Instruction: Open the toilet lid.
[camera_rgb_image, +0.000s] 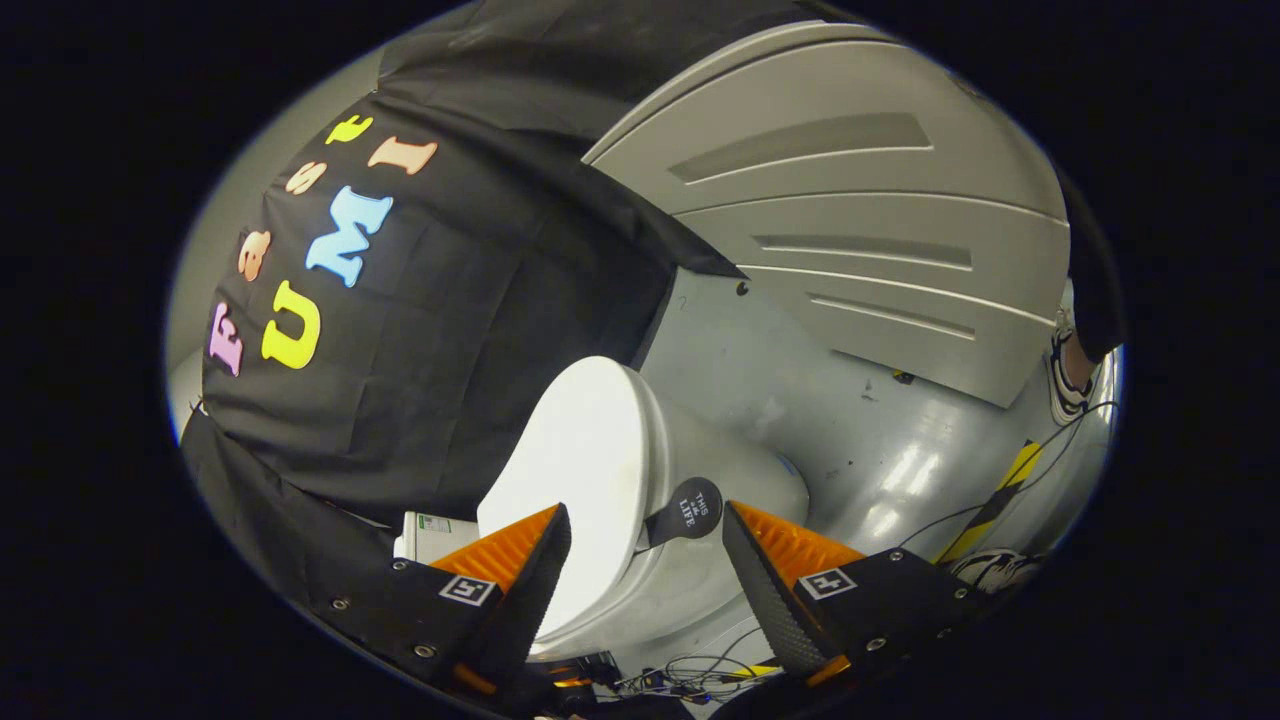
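Working left to right, the white toilet lid is lying closed on the bowl, with its dark lift tab sticking out between the fingers. The gripper is hovering with its fingers spread wide, gripping nothing. This is looking like the approach; next, closing on the tab and swinging upward.
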